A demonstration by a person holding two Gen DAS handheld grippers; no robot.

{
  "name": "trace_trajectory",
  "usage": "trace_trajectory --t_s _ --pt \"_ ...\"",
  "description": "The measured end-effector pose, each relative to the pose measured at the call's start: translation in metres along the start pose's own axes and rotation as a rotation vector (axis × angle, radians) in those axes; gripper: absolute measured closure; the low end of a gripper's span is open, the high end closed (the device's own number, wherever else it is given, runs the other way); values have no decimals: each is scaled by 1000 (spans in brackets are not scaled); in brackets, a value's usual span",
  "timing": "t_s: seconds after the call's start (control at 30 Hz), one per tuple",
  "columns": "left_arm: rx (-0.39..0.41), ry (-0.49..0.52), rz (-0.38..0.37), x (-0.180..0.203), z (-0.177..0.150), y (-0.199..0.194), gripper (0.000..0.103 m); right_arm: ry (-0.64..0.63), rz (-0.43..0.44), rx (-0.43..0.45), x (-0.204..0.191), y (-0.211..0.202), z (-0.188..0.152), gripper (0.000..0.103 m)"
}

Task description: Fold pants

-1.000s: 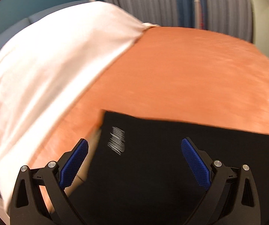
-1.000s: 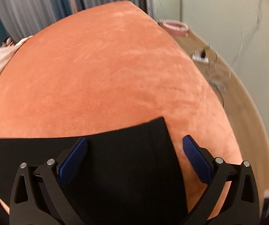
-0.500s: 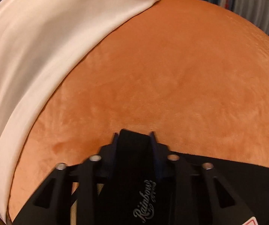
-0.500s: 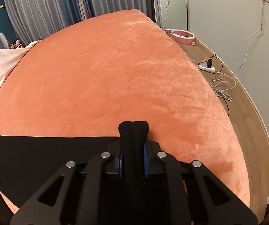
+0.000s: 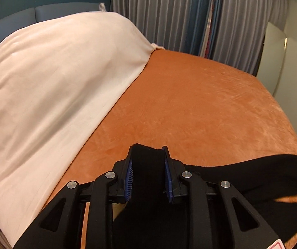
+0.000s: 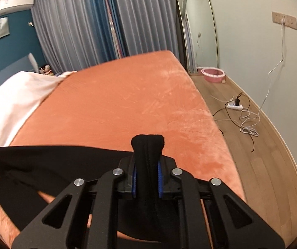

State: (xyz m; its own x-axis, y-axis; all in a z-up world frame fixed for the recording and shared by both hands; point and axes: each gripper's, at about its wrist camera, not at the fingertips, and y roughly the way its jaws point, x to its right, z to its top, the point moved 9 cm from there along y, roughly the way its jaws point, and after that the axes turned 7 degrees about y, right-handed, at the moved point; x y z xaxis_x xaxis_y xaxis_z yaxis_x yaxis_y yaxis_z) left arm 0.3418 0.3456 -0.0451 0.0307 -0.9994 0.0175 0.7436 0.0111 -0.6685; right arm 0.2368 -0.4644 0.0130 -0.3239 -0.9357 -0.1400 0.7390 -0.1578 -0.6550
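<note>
Pants [image 5: 148,186], black, are pinched at two places and hang above the orange bedspread [image 5: 190,108]. In the left wrist view, the left gripper [image 5: 147,155] is clamped on a bunched fold of the fabric, which fills the gap between its blue pads [image 5: 129,183] and pokes out past the tips toward 12 o'clock. From there the cloth runs off toward 3 o'clock in a slack band, lifted clear of the bedspread, with orange showing beneath it at about 4 o'clock.

In the right wrist view, the right gripper [image 6: 146,161] is likewise closed on a rolled edge of the pants [image 6: 147,145], a seam line running down the middle of the pinched wad. The rest of the garment spreads away toward 9 o'clock as a wide dark sheet and droops at 8 o'clock, where the bedspread [image 6: 127,103] shows under it.

A pale cream duvet [image 5: 51,95] covers the bed from 9 to 11 o'clock in the left view. Grey and blue curtains [image 6: 82,25] hang at 12 o'clock. In the right view, a mirror [image 6: 198,25] leans at 1 o'clock, a pink basin [image 6: 212,74] sits on the wooden floor [image 6: 262,155], and a power strip [image 6: 234,106] with tangled cables lies at 3 o'clock.
</note>
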Motion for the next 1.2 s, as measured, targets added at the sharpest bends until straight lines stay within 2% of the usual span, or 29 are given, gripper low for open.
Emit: trace_trajectory --t_s 0.1,0.17,0.27,0.47,0.83,0.97,1.1,1.2 --pt "-9 -3 4 -6 -26 -20 80 7 0 -16 10 -25 -22 90" --pt "-39 -5 19 -14 -44 -16 80 12 -1 -38 15 -34 -39 90" --pt "-84 -34 25 -24 -68 -6 80 20 -4 -62 20 -38 -56 90" --pt "-152 -25 64 -34 -113 -1 80 8 -20 -106 18 -30 -76 90" --pt "-236 -20 94 -39 -160 3 79 26 -31 -157 39 -34 -109 89" --pt "-283 24 135 -33 -181 2 76 24 -41 -190 48 -33 -131 87" --pt "-295 56 163 -26 -194 -12 75 42 -35 -199 55 -33 -147 87" --pt "-304 21 165 -29 -198 -25 74 53 -26 -194 56 -34 -148 87"
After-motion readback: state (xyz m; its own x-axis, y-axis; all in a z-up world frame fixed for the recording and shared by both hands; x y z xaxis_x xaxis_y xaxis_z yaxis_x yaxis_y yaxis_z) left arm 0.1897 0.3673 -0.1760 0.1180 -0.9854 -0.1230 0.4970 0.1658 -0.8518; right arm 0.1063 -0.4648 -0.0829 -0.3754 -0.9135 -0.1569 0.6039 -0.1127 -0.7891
